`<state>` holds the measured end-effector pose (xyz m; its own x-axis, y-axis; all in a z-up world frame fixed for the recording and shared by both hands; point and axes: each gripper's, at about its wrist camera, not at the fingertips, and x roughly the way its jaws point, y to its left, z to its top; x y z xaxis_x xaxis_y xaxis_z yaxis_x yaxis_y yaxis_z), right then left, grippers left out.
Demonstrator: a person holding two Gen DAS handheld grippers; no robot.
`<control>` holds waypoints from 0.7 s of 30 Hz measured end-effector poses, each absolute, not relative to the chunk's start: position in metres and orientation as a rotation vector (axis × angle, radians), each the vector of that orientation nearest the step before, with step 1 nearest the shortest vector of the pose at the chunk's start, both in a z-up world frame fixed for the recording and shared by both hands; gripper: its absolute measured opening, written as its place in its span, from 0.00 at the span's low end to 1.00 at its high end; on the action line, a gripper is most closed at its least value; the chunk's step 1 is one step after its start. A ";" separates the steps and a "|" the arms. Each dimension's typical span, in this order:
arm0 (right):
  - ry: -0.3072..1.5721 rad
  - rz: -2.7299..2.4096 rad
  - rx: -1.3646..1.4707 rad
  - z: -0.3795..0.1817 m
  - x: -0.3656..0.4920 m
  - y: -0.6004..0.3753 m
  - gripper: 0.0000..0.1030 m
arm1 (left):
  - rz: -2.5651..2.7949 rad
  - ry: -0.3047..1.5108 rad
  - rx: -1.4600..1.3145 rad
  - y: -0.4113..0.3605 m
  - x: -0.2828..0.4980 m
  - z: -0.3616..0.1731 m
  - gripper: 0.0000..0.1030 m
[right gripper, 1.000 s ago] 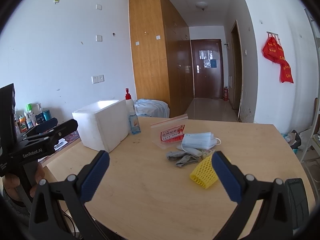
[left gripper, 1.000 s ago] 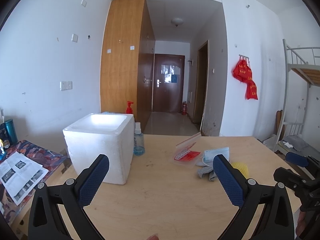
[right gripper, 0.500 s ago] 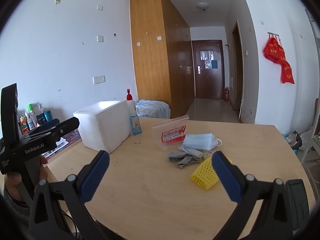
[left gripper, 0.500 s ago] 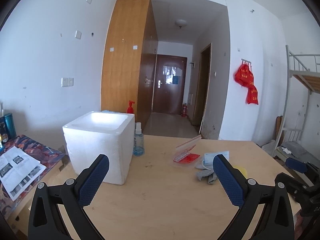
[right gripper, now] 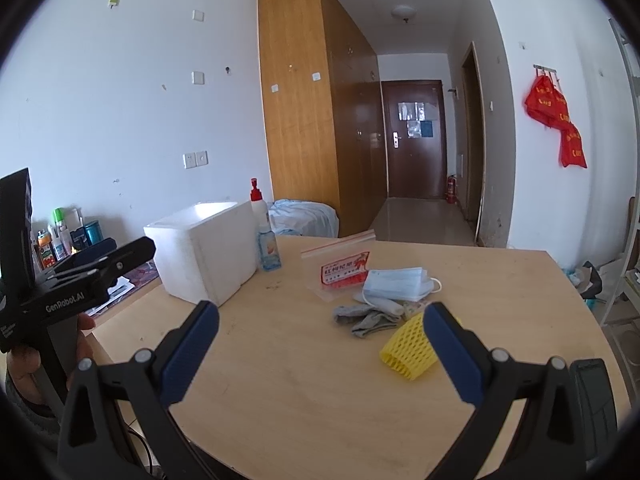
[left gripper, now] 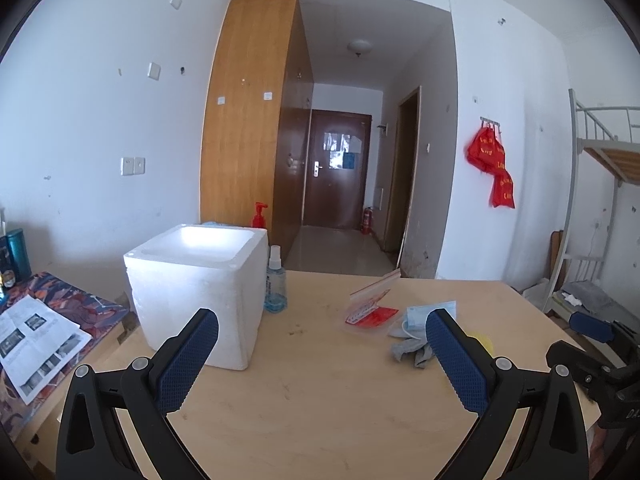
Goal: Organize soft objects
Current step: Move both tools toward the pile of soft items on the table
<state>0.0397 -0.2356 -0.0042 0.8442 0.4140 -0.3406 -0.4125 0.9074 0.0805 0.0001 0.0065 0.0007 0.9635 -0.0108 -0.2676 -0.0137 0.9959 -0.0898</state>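
A pile of soft things lies on the wooden table (right gripper: 304, 380): a yellow foam net sleeve (right gripper: 406, 350), grey socks (right gripper: 362, 318), blue face masks (right gripper: 396, 284) and a clear zip bag with a red card (right gripper: 340, 268). In the left wrist view the socks (left gripper: 412, 350), masks (left gripper: 430, 312) and zip bag (left gripper: 372, 304) lie right of centre. A white foam box (left gripper: 196, 280), open on top, stands at the left; it also shows in the right wrist view (right gripper: 204, 248). My left gripper (left gripper: 320, 356) is open and empty above the table. My right gripper (right gripper: 320, 348) is open and empty, just short of the pile.
A blue sanitiser bottle (left gripper: 275, 284) stands against the box, a red-pump bottle (left gripper: 259, 216) behind it. A side surface with a patterned cloth and papers (left gripper: 36, 336) lies left of the table. A bunk bed frame (left gripper: 592, 208) stands at the right.
Both grippers have drawn back and risen slightly, so the table and pile sit a little lower and farther in view. Both stay open and empty.
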 end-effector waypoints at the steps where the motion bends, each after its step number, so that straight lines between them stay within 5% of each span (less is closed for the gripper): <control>1: 0.359 0.436 0.004 -0.004 0.040 -0.235 1.00 | 0.006 0.273 -0.090 0.007 0.000 0.001 1.00; 21: 0.344 0.358 0.048 -0.004 0.045 -0.256 1.00 | -0.088 0.290 -0.077 -0.017 0.018 0.003 1.00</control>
